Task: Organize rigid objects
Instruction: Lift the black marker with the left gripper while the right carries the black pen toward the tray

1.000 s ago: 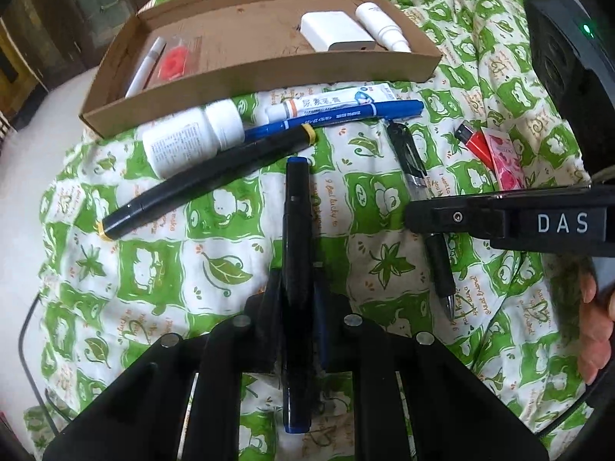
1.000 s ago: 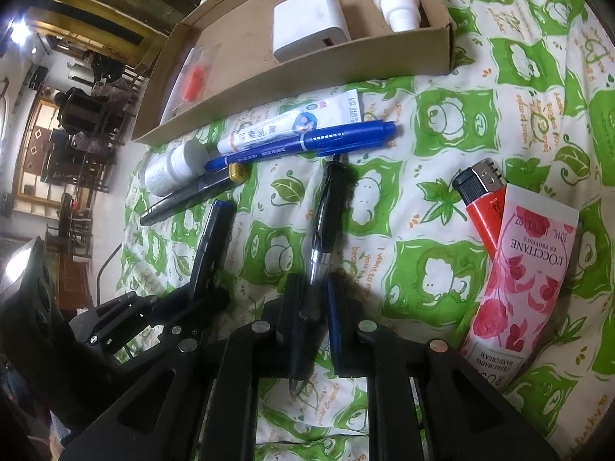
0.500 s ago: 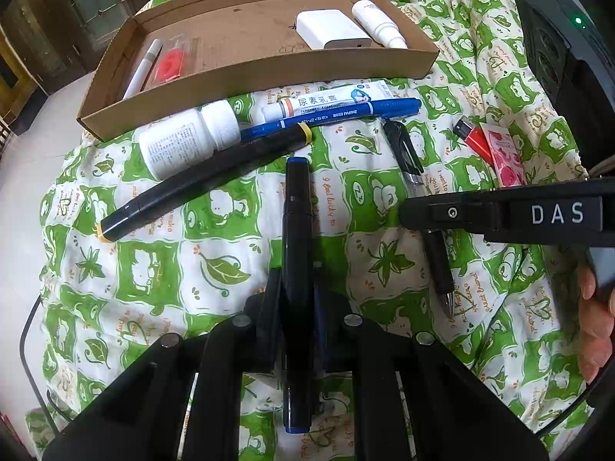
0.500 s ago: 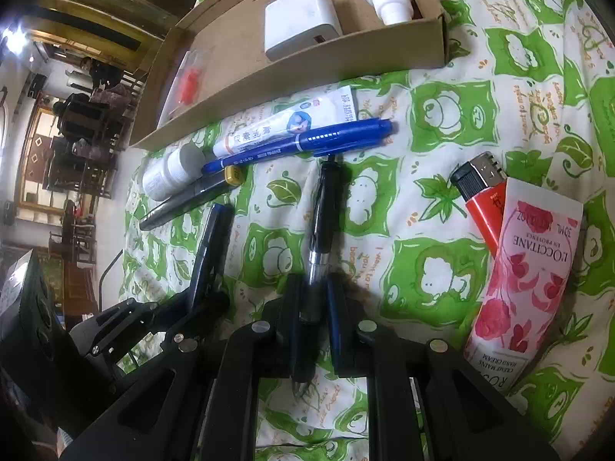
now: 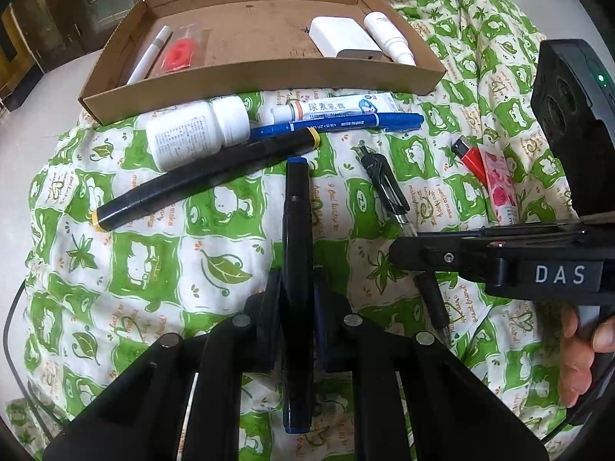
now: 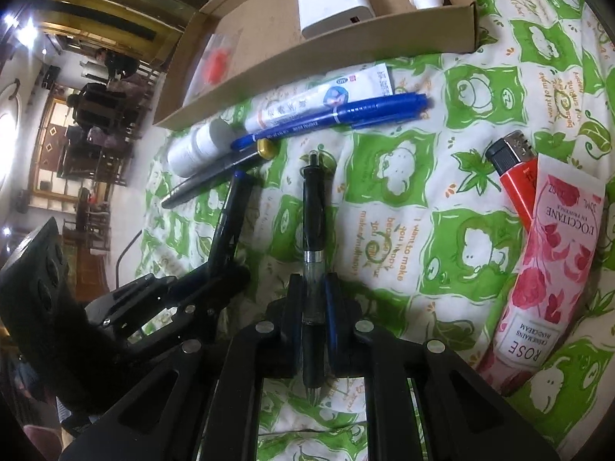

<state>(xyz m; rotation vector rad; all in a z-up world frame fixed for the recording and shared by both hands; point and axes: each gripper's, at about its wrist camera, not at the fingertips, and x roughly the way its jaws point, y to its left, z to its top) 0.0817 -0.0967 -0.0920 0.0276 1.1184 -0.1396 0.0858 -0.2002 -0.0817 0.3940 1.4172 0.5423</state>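
Observation:
My left gripper (image 5: 298,280) is shut on a black marker with blue ends (image 5: 296,211), which points up the picture toward the cardboard tray (image 5: 269,77). In the right wrist view my right gripper (image 6: 313,288) has its jaws closing on a black click pen (image 6: 313,211). The pads press on the pen's clear barrel near the tip. Both items lie low over the green-and-white cloth. The left gripper (image 6: 226,272) with its marker (image 6: 230,211) shows at the left of the right wrist view. The right gripper (image 5: 423,257) reaches in from the right of the left wrist view.
In front of the tray lie a white pill bottle (image 5: 192,134), an ointment tube (image 5: 334,107), a blue pen (image 5: 346,123) and a black marker with yellow ends (image 5: 207,180). A red lighter (image 6: 517,180) and a rose hand-cream tube (image 6: 549,261) lie at the right. The tray holds a white charger (image 5: 342,38), a small white bottle (image 5: 388,42) and a red packet (image 5: 178,53).
Both grippers keep their hold on the marker and the pen. The views have shifted only slightly, and the objects on the cloth have not moved.

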